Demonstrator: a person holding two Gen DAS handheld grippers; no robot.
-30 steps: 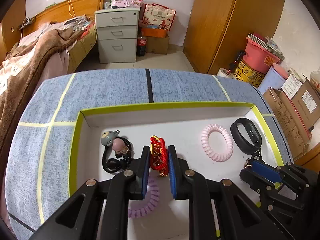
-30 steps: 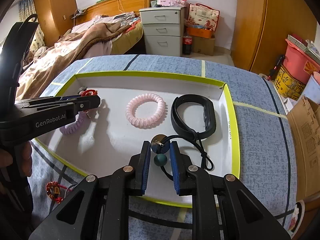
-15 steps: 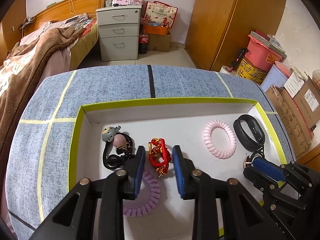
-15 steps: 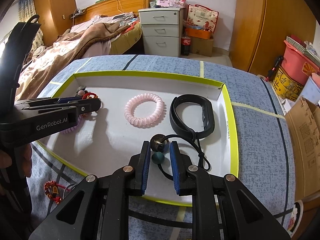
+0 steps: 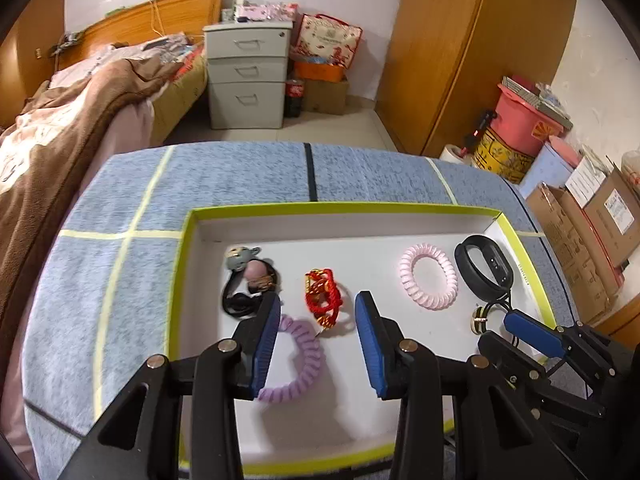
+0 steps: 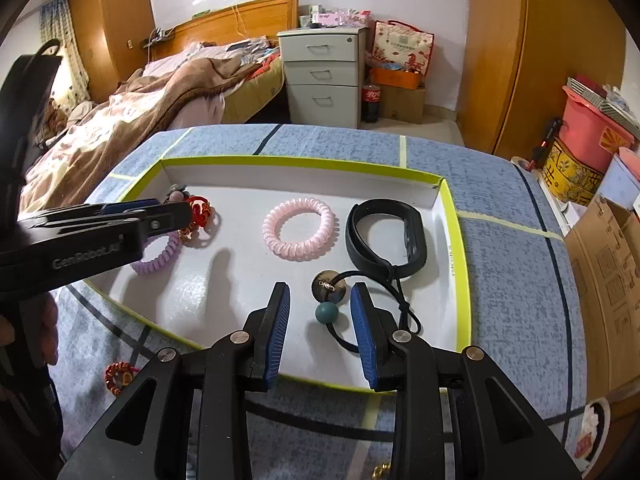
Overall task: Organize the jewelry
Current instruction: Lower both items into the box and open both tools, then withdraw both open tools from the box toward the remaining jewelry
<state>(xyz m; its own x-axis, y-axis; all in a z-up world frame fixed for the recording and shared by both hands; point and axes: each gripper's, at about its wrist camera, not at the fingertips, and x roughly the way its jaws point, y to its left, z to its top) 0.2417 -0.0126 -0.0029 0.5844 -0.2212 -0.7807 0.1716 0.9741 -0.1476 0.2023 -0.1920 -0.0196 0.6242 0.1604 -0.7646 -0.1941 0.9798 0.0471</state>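
The left tongs point(image 5: 316, 334) stood spread, their jaws having just been opening, and pinched nothing. The red knotted bracelet point(image 5: 323, 297) lay on the floor of the white tray point(image 5: 340, 210), between and just ahead of the two blue pads, touching neither. Behind the left pad, a purple coil hair tie point(image 5: 298, 364) curved across the tray, partly hidden by that finger. Farther left lay a black hair tie with a small grey figure charm point(image 5: 244, 276), close to the left pad's tip.

The right tongs point(image 6: 320, 326) were likewise spread, jaws having just been opening, with nothing gripped. Between their pads, on the tray floor, sat the teal bead point(image 6: 327, 313) of a black cord hair tie point(image 6: 394, 296); the bead lay nearer the right pad but whether it touched could not be told. A round metal charm point(image 6: 325, 281) on the same cord rested just beyond the pad tips. The cord trailed right, toward the black wristband point(image 6: 386, 240). A pink coil hair tie point(image 6: 298, 229) lay mid-tray, well apart from both tongs.

Outside the tray, on the blue-covered desk point(image 6: 516, 264), another red beaded bracelet point(image 6: 118, 376) lay near the tray's near left edge.
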